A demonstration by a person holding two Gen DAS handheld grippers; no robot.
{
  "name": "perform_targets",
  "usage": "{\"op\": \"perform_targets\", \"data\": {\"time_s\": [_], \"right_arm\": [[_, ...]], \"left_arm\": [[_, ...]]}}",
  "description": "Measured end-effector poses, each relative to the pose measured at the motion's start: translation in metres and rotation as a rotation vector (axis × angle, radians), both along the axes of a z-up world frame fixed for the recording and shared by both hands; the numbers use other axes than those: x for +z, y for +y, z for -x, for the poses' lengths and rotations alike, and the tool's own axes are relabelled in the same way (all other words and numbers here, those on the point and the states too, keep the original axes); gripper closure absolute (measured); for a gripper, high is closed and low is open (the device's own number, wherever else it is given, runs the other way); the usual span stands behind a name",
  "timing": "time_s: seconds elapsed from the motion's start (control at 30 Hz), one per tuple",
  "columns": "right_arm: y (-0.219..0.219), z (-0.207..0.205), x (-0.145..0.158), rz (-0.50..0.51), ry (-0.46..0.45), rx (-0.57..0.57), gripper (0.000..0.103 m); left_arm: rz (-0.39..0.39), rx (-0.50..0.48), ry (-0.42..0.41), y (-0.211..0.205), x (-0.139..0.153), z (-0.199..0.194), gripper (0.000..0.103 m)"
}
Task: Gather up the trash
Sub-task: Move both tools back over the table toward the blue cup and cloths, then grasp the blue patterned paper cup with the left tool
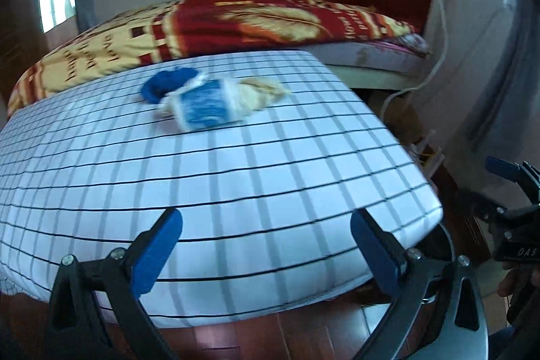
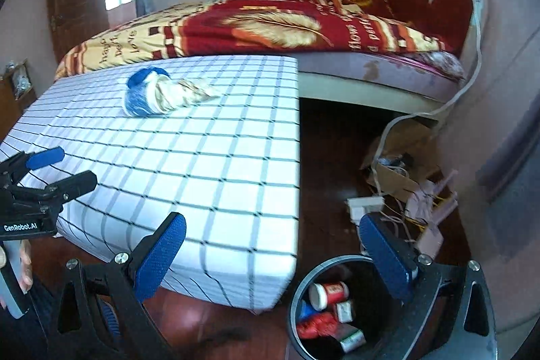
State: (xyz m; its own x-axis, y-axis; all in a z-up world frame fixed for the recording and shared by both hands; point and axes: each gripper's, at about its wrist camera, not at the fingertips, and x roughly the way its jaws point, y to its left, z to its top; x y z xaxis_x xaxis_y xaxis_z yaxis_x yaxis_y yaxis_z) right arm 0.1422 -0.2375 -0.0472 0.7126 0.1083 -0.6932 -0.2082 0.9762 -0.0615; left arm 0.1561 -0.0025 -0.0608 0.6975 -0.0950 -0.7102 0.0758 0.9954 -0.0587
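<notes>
A small pile of trash lies on the far part of the white checked mattress (image 1: 236, 184): a crumpled blue and white wrapper (image 1: 202, 108), a dark blue scrap (image 1: 165, 85) behind it and a beige crumpled wrapper (image 1: 260, 91) to its right. The pile also shows in the right wrist view (image 2: 158, 93). My left gripper (image 1: 266, 245) is open and empty over the mattress's near edge. My right gripper (image 2: 273, 255) is open and empty, above a round black bin (image 2: 297, 292) on the floor that holds several cans and wrappers (image 2: 329, 292).
A bed with a red and yellow blanket (image 2: 270, 26) stands behind the mattress. A cardboard box (image 2: 398, 171), a white power strip (image 2: 366, 204), cables and pink scraps lie on the wooden floor at the right. The other gripper shows at each view's side.
</notes>
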Motion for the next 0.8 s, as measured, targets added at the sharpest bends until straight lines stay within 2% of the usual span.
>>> {"op": "perform_targets", "data": {"time_s": [0.13, 0.23, 0.43, 0.5, 0.57, 0.6, 0.8], "right_arm": [[0.029, -0.02, -0.001, -0.001, 0.01, 0.052, 0.0], [0.046, -0.034, -0.001, 0.009, 0.003, 0.059, 0.0], [0.077, -0.075, -0.004, 0.003, 0.008, 0.075, 0.0], [0.085, -0.089, -0.005, 0.0, 0.009, 0.088, 0.002], [0.09, -0.102, -0.006, 0.001, 0.016, 0.095, 0.013], [0.092, -0.11, -0.007, 0.0, 0.021, 0.098, 0.015], [0.084, -0.147, -0.013, -0.013, 0.032, 0.073, 0.016]], "left_arm": [[0.009, 0.057, 0.002, 0.035, -0.003, -0.006, 0.005], [0.022, 0.063, 0.018, 0.056, -0.009, -0.015, 0.018], [0.022, 0.104, 0.012, 0.083, -0.015, -0.039, 0.018], [0.03, 0.105, 0.012, 0.087, -0.015, -0.05, 0.018], [0.032, 0.105, 0.009, 0.088, -0.015, -0.06, 0.018], [0.033, 0.104, 0.01, 0.087, -0.015, -0.067, 0.018], [0.032, 0.095, -0.001, 0.06, -0.016, -0.101, 0.018]]}}
